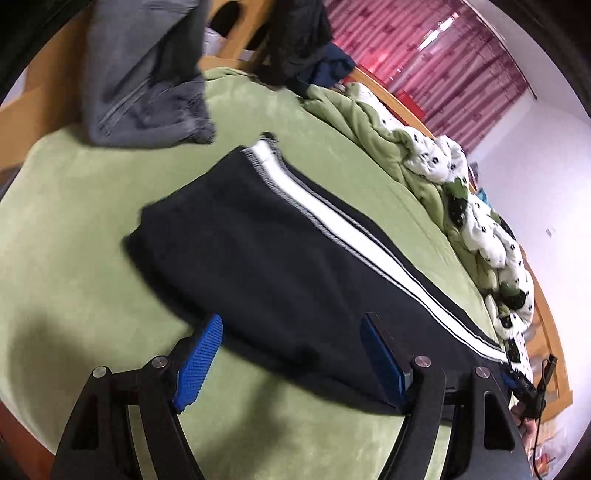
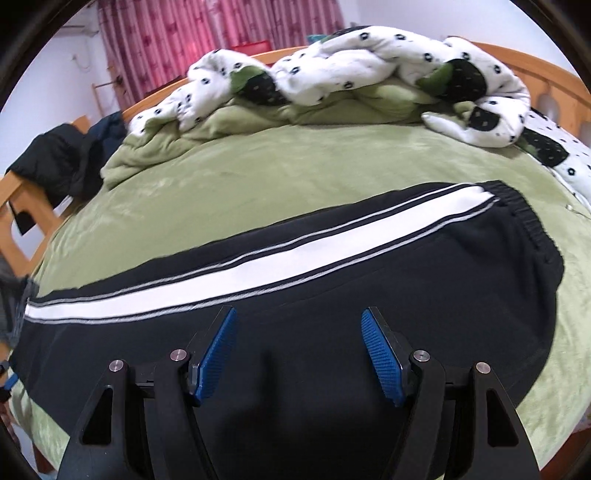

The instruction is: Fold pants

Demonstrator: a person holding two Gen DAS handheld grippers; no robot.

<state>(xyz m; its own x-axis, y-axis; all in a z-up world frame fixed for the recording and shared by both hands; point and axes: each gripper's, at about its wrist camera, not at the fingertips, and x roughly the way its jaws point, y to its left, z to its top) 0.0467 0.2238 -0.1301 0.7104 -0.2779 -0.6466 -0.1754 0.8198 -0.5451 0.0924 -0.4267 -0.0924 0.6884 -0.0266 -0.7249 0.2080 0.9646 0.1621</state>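
Observation:
Black track pants (image 1: 266, 251) with a white side stripe lie flat on the green bedspread (image 1: 74, 229), legs stacked one on the other. In the left wrist view my left gripper (image 1: 291, 332) is open, its blue pads just above the near edge of the pants, holding nothing. In the right wrist view the pants (image 2: 369, 295) stretch across the frame, waistband at the right, stripe running left. My right gripper (image 2: 299, 321) is open over the black cloth below the stripe, empty.
Grey clothing (image 1: 147, 81) lies at the far end of the bed. A crumpled white spotted and green duvet (image 2: 332, 81) is heaped along the far side. Dark clothes (image 2: 62, 162) hang on the wooden bed frame (image 2: 517, 59). Pink curtains (image 2: 207, 29) hang behind.

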